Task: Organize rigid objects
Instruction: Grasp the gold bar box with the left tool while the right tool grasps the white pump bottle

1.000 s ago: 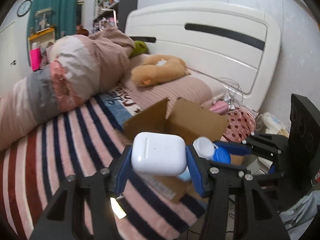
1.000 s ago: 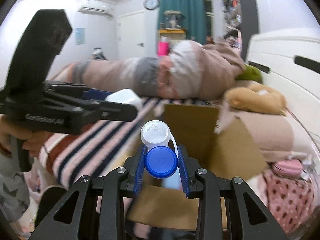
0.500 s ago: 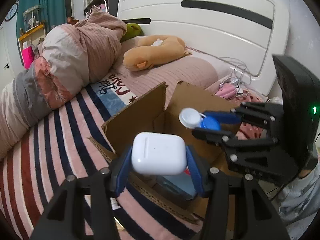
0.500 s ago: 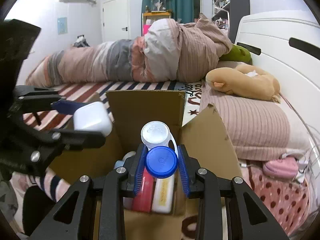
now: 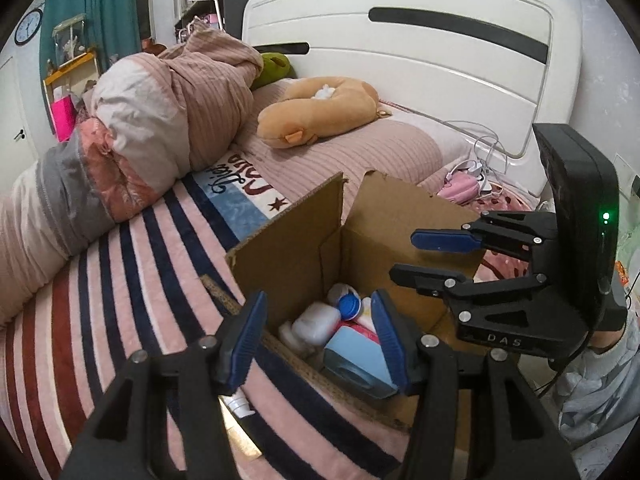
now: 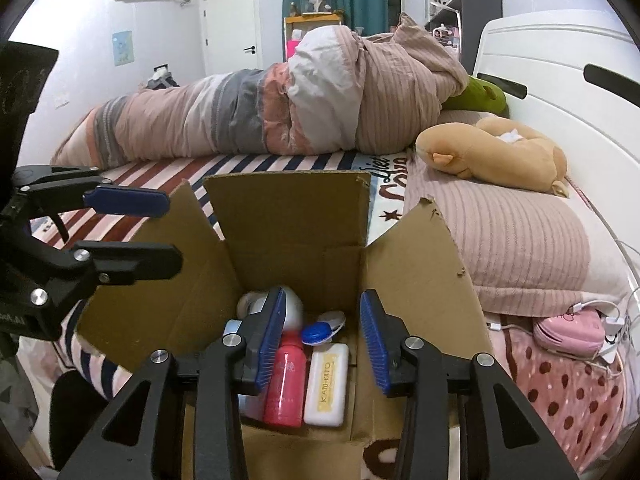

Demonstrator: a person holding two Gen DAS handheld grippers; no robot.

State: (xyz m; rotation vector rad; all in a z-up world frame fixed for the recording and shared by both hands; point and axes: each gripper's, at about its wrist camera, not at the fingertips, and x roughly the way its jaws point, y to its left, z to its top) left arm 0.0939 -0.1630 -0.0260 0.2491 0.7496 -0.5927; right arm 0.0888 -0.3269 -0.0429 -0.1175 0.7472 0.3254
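Both jaws are spread wide and empty now: the left gripper (image 5: 318, 334) let go of the white earbuds case it was clamping half a second ago, and the right gripper (image 6: 323, 342) dropped its blue-and-white contact lens case (image 6: 322, 330). That case lies in the cardboard box (image 6: 296, 216) by the red bottle (image 6: 285, 384), so two more items look sorted; can't pick out the earbuds case.

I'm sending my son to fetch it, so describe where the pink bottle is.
On the bed sits an open cardboard box. Inside, near its front, the pink bottle lies beside a white case with a yellow label. It is the only pink thing in there.
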